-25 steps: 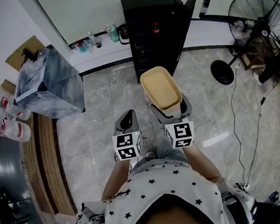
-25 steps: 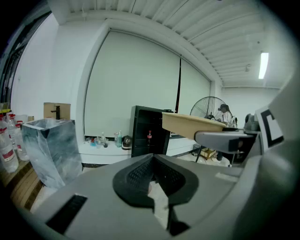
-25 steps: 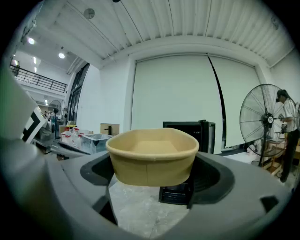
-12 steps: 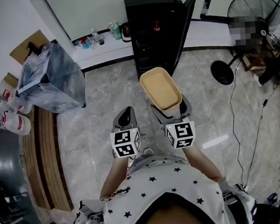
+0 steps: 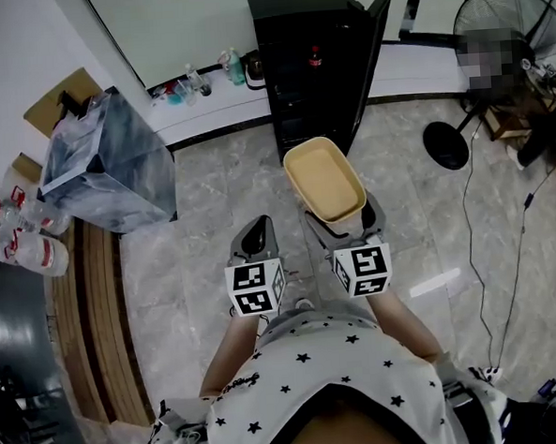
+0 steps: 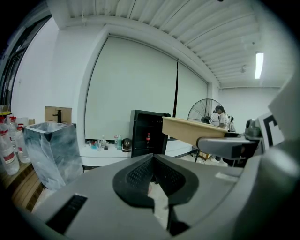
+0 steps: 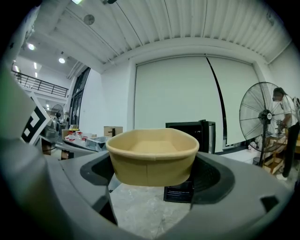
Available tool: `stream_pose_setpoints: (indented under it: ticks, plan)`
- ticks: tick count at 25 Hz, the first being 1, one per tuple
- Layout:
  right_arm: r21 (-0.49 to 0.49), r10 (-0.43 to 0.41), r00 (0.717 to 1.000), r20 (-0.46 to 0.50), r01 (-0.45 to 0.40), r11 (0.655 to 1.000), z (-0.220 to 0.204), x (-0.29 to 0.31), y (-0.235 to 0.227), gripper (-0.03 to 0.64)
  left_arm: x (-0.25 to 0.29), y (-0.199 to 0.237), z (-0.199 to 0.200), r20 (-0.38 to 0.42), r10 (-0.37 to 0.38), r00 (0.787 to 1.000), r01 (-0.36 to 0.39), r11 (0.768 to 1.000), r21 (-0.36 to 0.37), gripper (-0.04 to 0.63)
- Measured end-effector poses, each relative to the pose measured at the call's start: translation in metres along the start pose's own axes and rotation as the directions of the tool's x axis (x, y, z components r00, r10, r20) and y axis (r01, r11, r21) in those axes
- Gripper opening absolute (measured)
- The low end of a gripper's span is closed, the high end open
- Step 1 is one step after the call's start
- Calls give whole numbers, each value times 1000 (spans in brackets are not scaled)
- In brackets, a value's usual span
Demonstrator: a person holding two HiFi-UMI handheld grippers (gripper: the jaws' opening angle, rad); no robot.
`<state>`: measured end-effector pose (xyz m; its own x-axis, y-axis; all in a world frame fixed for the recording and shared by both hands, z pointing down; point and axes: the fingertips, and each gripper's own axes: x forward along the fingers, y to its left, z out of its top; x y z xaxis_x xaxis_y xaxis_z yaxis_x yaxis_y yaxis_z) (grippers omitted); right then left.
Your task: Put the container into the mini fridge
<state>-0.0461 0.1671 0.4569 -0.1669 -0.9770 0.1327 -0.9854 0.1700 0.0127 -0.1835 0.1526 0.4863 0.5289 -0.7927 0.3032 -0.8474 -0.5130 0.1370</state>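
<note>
A tan, empty oval container hangs above the floor with my right gripper shut on its near end. It fills the middle of the right gripper view, between the two jaws of the right gripper. Beyond it stands the black mini fridge with its door swung open to the right; a small red bottle shows inside. My left gripper is beside the right one, shut and empty. In the left gripper view the left gripper points at the fridge, with the container at the right.
A bin lined with a grey bag stands left of the fridge. Small bottles sit on the white ledge behind. A floor fan and a cable lie to the right. Water bottles are at the far left.
The bin and the ledge have drifted slightly right and down in the head view. Both grippers keep their pose, and the container stays held.
</note>
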Motion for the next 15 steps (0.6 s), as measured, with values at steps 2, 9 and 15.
stream_pose_setpoints:
  ticks: [2,9,15]
  plan:
    - [2,-8,1000,-3,8,1000,0,3,-1,499,2,3,1,1,-4,1000,4,1000,0,12]
    - [14,-32,999,-15,32,999,0,11,-8,499,16,10,1,-5,-10,1000,10,1000,-18,12]
    - [25,-37,999,-5,37,999,6,35,-29,499,45,12,6,-12,-7,1000,7,1000,-28,12]
